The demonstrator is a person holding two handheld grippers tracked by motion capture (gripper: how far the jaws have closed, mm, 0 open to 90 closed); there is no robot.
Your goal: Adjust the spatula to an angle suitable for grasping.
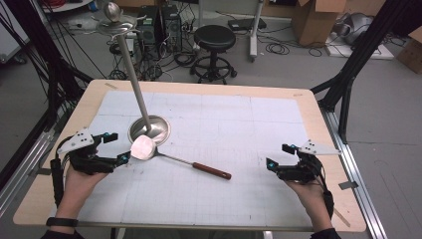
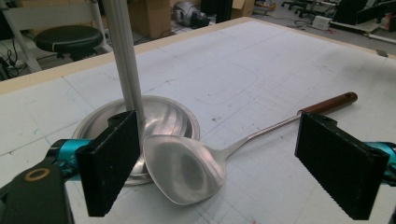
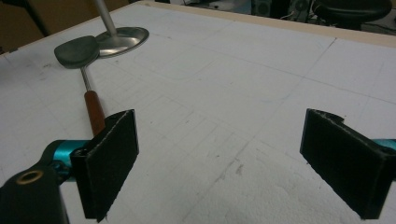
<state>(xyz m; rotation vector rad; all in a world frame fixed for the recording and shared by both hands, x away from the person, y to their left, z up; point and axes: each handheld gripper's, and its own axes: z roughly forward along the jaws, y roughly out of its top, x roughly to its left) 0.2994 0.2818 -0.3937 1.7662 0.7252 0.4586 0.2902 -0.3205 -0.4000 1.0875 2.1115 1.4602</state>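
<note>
Both grippers stood open, nothing lifted yet.

From above, the left gripper [image 1: 110,147] sat wide just beside the spatula [image 1: 144,147], whose blade leaned on the stand [image 1: 149,128] base; the right gripper [image 1: 279,156] waited well apart, past the handle end. In the left gripper view, the blade lay between the spread jaws, untouched, with the pole just behind one jaw. In the right gripper view, its jaws gaped empty, the spatula far ahead. By my reckoning the grasp was not yet made, and the work all remained.

stand pole [image 1: 135,79] beside spatula [image 1: 171,157], mat [image 1: 249,129] open
</note>
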